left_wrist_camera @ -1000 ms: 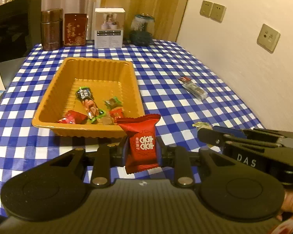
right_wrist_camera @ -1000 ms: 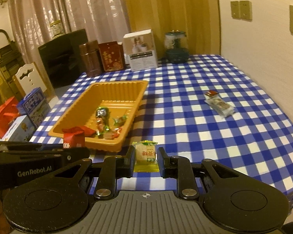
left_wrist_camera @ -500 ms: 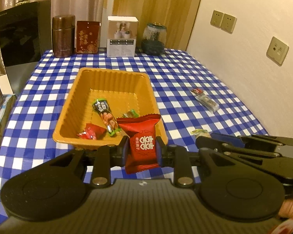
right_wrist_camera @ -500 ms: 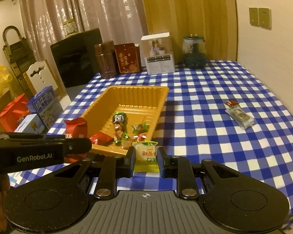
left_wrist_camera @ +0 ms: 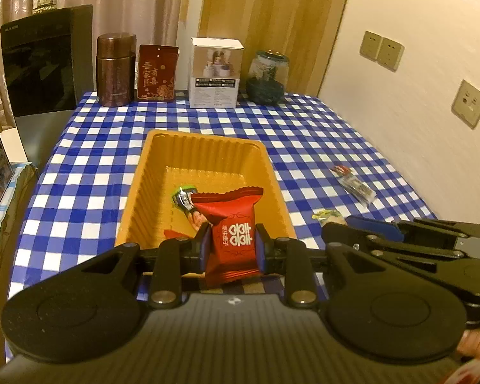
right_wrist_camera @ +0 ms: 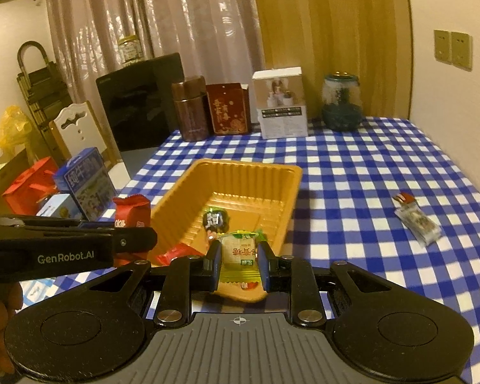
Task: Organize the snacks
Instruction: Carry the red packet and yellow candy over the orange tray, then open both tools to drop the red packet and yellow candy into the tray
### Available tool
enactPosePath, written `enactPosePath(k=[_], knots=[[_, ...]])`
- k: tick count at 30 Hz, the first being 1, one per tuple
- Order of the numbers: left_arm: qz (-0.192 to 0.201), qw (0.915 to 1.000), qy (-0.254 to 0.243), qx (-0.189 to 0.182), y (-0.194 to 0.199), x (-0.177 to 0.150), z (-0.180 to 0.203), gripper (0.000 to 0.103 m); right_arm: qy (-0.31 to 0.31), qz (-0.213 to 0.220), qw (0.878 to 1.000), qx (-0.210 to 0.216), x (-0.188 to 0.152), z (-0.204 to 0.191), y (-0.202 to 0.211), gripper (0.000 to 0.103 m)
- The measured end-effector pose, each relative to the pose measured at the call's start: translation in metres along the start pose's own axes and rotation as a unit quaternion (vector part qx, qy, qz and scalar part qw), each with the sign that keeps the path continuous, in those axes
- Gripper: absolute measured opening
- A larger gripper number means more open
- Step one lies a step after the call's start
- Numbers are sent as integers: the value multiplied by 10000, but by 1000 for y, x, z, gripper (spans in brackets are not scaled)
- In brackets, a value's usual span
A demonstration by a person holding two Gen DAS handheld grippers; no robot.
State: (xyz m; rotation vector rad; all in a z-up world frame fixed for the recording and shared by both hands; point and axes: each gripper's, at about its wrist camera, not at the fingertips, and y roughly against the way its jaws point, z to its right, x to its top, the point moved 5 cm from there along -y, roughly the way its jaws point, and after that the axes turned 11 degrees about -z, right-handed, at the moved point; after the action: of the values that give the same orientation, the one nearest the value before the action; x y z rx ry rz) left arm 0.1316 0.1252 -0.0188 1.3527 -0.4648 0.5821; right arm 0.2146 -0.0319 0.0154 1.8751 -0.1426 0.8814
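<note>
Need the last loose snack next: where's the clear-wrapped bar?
The clear-wrapped bar lies alone on the checked tablecloth, right of the orange tray, toward the wall side in both wrist views.

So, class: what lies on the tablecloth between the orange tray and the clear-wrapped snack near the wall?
Nothing: in the right wrist view, bare checked tablecloth separates the orange tray from the clear-wrapped snack.

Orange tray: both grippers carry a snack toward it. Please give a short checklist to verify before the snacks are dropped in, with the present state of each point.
1. Left gripper shut on the red packet: ok.
2. Right gripper shut on the yellow-green packet: ok.
3. Orange tray has free room at its far end: ok.
4. Each packet is fully above the tray: cannot tell.
5. Clear packet is left on the tablecloth: not ok, to be collected later.
</note>
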Motion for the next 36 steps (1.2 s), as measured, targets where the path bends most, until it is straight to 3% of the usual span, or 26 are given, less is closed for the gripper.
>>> enactPosePath(k=[11, 22, 23, 25, 36], knots=[[-174, 9997, -7, 167, -44, 28, -38, 25, -81, -149, 9998, 83, 28, 6, -50, 25], [-398, 9988, -142, 228, -92, 45, -52, 26, -171, -290, 9993, 132, 37, 21, -91, 25], [-413, 9987, -151, 243, -96, 46, -53, 27, -180, -302, 9993, 137, 37, 21, -94, 25], [-396, 9987, -147, 302, -102, 46, -56, 46, -208, -327, 9991, 147, 36, 23, -98, 25], [-302, 9990, -22, 335, -84, 36, -67, 46, -255, -390, 9988, 161, 30, 21, -103, 25]])
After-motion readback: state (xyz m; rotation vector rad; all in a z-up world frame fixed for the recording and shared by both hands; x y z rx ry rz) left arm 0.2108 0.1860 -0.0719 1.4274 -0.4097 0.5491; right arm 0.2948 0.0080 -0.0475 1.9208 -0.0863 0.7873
